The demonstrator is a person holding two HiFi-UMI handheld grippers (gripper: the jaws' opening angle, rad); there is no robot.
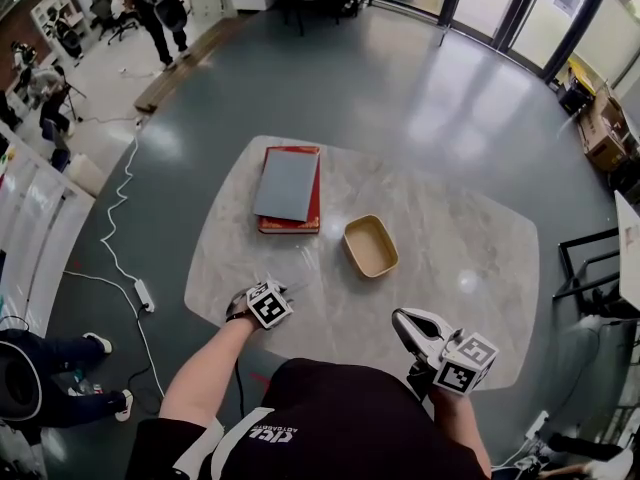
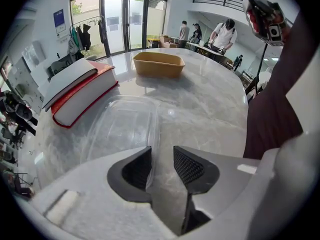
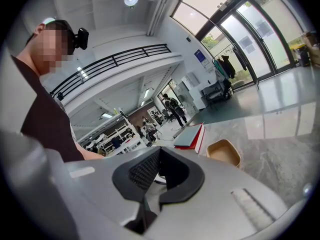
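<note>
Head view: the left claw [image 1: 270, 298] is set at a clear box's [image 1: 288, 280] near edge on the table [image 1: 450, 268]. Left gripper view: its jaws are spread around the thin wall, unpinched. Right gripper view: the right claw [image 3: 159, 171] is pressed together, empty. The slippery box could be pushed toward the books [image 3: 190, 138].
</note>
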